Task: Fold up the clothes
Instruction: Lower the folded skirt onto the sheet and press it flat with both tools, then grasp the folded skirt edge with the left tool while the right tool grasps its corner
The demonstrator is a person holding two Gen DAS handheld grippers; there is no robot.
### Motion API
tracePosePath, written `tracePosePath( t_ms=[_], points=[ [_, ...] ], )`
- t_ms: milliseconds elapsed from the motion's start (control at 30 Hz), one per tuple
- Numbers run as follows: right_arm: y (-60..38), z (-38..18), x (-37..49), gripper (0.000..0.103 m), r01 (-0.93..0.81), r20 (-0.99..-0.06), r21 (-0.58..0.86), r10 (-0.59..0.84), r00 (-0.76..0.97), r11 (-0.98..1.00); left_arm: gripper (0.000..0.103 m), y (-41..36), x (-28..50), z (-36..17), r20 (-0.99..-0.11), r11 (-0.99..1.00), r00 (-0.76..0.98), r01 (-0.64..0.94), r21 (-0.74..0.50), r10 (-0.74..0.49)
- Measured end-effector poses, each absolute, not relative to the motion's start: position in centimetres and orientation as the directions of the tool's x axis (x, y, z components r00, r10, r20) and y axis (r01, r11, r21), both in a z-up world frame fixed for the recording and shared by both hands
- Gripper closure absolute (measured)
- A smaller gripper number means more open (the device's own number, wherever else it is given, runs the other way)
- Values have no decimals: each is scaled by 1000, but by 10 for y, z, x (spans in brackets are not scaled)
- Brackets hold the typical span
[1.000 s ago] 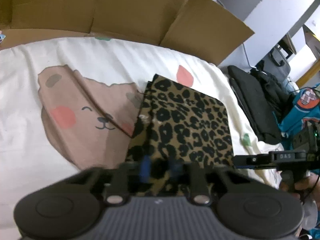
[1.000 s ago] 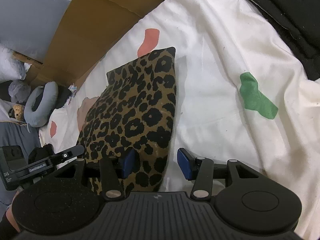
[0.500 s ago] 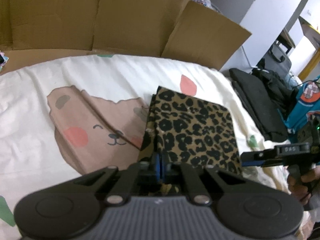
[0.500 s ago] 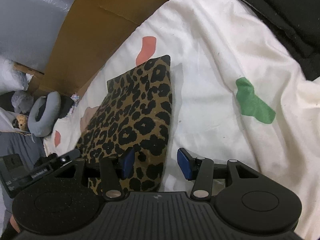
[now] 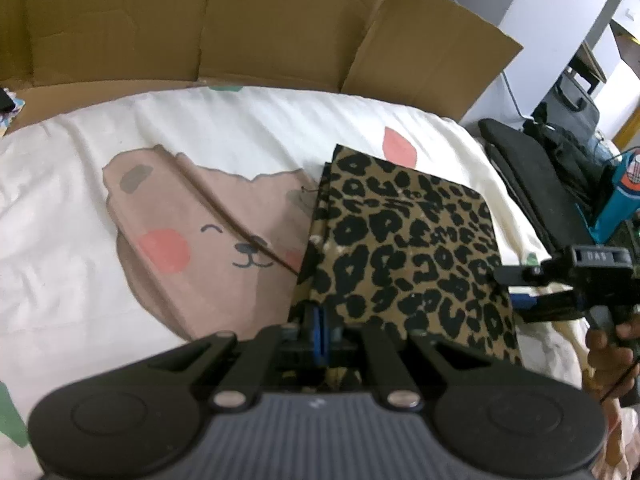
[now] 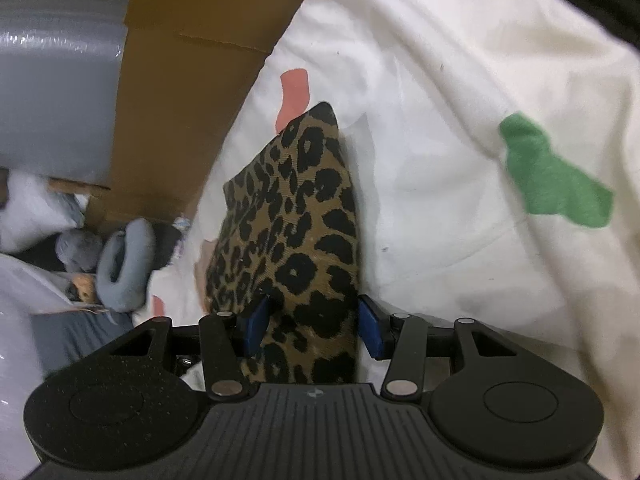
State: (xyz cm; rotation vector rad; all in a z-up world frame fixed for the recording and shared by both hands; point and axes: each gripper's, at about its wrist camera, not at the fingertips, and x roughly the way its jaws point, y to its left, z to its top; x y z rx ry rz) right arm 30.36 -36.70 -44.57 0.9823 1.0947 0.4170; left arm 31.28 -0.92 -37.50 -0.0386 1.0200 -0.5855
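In the left wrist view, the leopard-print garment (image 5: 408, 248) lies folded into a neat rectangle on the bed sheet (image 5: 248, 128), tan with black spots, its stacked layers showing along the left edge. It sits to the right of the printed bear face (image 5: 208, 236), partly covering the bear's cheek. The left gripper (image 5: 318, 330) has its blue pads pressed together at the garment's near left corner; the fabric edge reaches the pads, so it appears to pinch that corner. At the right, the right gripper (image 5: 520, 292) reaches the garment's right edge, held by a hand (image 5: 608, 344). The sheet is cream with pink and green patches. A flattened cardboard panel (image 5: 248, 24) stands behind the bed, and black clothing (image 5: 532, 184) lies off to the right below a white wall.

In the right wrist view, the garment (image 6: 296, 232) runs away from the camera as a narrow strip, its near end between the right gripper's (image 6: 312, 326) blue pads. The jaws stand apart around the fabric; the left pad touches it, the right one sits just beside its edge. A green patch (image 6: 552, 176) marks the sheet (image 6: 440, 120) to the right. A grey neck pillow (image 6: 120, 268) lies beyond the bed at the left.

Compared with a second ago, the left pads, then apart, have closed, and the garment's near end has come further in between the right gripper's pads.
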Motion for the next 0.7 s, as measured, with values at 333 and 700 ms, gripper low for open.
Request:
tracePosePath(
  t_ms=[333,700],
  points=[
    [-361,-452,298,53,183,-494,869,779,386,460,101,-12,314,-382,-798,852,381,436,-289,-466],
    [-356,-450,296,95,180,-527,848,763,373,498,66,-8,317,-368,-768,847,414,435,-306,-489]
  ],
)
